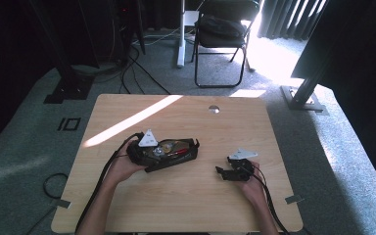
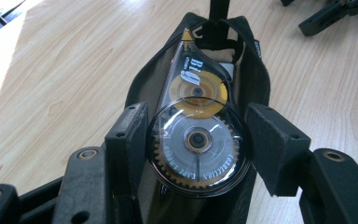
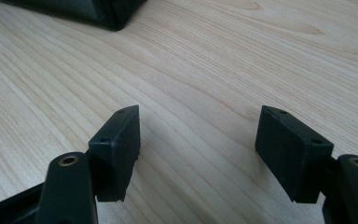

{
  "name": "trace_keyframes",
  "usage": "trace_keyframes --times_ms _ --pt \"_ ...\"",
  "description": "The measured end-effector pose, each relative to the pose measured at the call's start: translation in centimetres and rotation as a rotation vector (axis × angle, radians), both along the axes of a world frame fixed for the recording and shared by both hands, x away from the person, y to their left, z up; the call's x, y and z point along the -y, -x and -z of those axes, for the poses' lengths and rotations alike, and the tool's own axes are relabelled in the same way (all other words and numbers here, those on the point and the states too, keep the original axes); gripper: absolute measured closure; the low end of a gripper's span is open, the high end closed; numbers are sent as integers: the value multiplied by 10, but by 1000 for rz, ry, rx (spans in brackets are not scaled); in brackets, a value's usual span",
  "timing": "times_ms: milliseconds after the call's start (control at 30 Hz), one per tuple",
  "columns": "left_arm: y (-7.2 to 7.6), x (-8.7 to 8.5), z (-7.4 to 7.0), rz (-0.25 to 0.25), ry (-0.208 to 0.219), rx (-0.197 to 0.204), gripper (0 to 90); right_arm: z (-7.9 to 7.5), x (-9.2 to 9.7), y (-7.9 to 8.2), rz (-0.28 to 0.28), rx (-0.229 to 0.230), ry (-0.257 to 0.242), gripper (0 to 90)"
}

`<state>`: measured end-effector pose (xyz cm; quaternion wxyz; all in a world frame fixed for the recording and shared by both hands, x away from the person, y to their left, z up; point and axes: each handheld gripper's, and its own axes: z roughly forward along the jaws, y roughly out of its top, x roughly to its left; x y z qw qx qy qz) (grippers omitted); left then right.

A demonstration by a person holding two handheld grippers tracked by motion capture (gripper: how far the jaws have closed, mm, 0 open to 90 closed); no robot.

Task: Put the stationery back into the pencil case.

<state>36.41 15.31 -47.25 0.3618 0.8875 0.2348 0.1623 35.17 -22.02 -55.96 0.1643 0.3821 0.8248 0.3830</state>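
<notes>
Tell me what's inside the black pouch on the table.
A clear correction tape dispenser lies in the open black pouch, between the left tool's jaws. A red item shows beside it; anything beneath is covered.

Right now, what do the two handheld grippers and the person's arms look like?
Both the left gripper and right gripper are black, each topped by a grey three-cornered plate and trailing a black cable. Their jaws are blocky with flat black pads and brass-ringed pivot holes. The forearms show no sleeves.

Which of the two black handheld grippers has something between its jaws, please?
The left gripper: a clear round correction tape dispenser sits between its jaws over the black pouch. The right gripper spans bare wooden table.
</notes>
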Motion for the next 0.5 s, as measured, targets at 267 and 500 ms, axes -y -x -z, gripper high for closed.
trace_keyframes --times_ms 267,500 --pt "-2 -2 4 -6 0 -29 412 0 0 0 0 2 5 307" --pt "-2 -4 2 -15 11 -17 356 0 0 0 -1 2 4 306"
